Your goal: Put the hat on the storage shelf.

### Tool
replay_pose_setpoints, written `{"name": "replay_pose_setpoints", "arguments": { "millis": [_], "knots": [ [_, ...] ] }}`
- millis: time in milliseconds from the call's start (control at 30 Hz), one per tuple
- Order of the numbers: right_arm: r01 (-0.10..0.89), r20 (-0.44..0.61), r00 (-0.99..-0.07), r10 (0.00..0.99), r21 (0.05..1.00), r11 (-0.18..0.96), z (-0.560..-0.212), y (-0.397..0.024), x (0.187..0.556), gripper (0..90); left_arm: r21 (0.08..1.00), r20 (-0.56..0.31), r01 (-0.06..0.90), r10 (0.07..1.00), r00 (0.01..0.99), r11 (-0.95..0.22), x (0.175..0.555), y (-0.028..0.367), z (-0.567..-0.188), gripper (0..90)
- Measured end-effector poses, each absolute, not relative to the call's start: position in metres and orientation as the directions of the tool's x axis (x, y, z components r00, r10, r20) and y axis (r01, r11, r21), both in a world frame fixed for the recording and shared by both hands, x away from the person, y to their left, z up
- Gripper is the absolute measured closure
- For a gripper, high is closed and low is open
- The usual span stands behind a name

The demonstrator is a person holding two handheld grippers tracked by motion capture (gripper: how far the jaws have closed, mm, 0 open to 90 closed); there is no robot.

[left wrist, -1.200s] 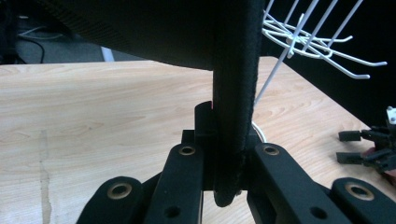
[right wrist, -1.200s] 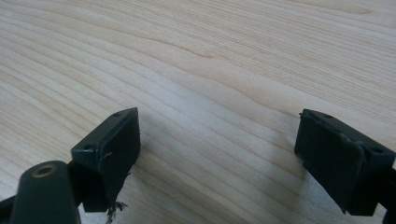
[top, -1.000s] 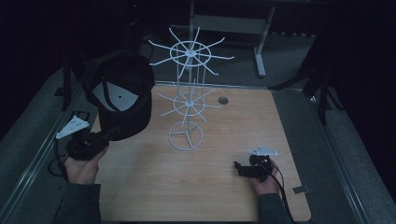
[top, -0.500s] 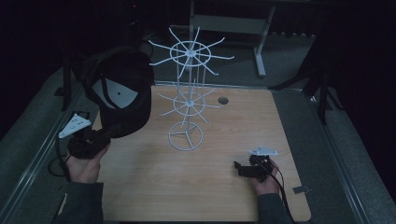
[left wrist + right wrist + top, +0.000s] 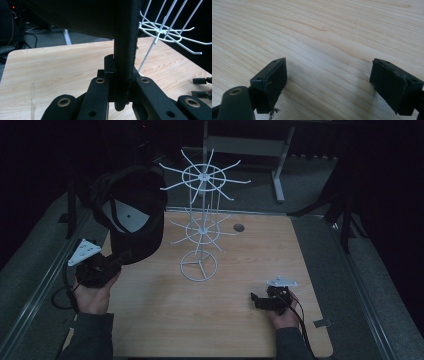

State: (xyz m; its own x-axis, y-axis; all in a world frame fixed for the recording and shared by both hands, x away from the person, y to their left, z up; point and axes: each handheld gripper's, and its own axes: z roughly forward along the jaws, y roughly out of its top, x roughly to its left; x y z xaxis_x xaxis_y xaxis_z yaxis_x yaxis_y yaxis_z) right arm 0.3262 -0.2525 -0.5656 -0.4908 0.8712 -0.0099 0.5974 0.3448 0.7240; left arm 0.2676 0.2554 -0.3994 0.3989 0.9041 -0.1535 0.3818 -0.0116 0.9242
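Observation:
A black cap (image 5: 132, 215) hangs in the air at the table's left, its white inner patch facing the camera. My left gripper (image 5: 117, 260) is shut on the cap's brim (image 5: 123, 50), which stands on edge between the jaws in the left gripper view (image 5: 120, 75). A white wire display rack (image 5: 200, 220) with two tiers of hooks stands mid-table, just right of the cap; its hooks (image 5: 165, 27) reach close to the brim. My right gripper (image 5: 257, 301) rests low at the front right, open, with only bare wood between its jaws (image 5: 329, 77).
The light wooden table (image 5: 235, 320) has a small round hole (image 5: 238, 227) near its far edge. A metal rail (image 5: 45, 280) runs along the left side. A grey table frame (image 5: 277, 170) stands behind in the dark.

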Motion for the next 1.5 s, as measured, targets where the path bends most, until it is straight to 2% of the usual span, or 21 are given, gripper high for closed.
{"name": "replay_pose_setpoints", "arguments": {
  "millis": [1500],
  "knots": [
    [0.599,-0.009,-0.49,0.872,0.723,0.344,-0.566,-0.253,0.326,13.9,0.938,-0.116,0.344,0.906,0.407,-0.034,0.27,0.244,-0.387,86.5]
  ]
}}
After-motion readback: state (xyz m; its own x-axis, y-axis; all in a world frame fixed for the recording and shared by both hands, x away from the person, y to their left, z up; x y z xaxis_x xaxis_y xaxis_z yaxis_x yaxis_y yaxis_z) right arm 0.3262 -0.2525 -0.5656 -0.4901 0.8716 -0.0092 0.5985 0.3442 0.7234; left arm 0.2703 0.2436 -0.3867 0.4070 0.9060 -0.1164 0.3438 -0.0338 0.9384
